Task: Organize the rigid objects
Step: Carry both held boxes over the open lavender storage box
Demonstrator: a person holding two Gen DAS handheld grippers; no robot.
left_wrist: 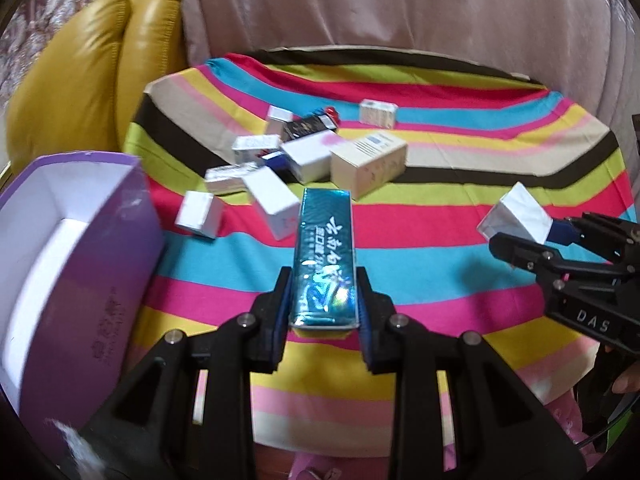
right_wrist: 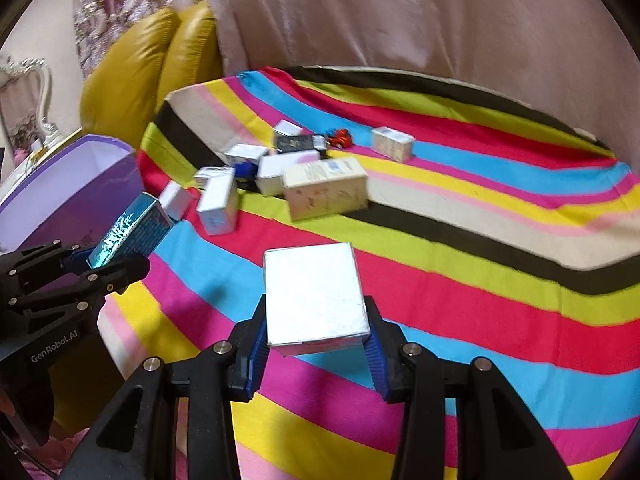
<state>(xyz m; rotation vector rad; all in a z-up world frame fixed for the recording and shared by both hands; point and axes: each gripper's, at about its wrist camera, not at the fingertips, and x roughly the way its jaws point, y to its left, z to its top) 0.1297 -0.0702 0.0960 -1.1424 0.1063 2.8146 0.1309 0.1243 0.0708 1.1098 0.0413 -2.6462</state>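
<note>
My left gripper is shut on a long shiny teal box, held above the striped cloth; it also shows in the right wrist view beside the purple box. My right gripper is shut on a silver-white box, held above the cloth; the left wrist view shows that box at the right. A purple open box with a white inside stands at the left edge of the table. A pile of several small boxes lies at the middle back of the cloth.
A beige carton and a small white box lie near the pile. A small red toy sits behind it. The striped cloth covers the table. A yellow leather cushion and pink curtain stand behind.
</note>
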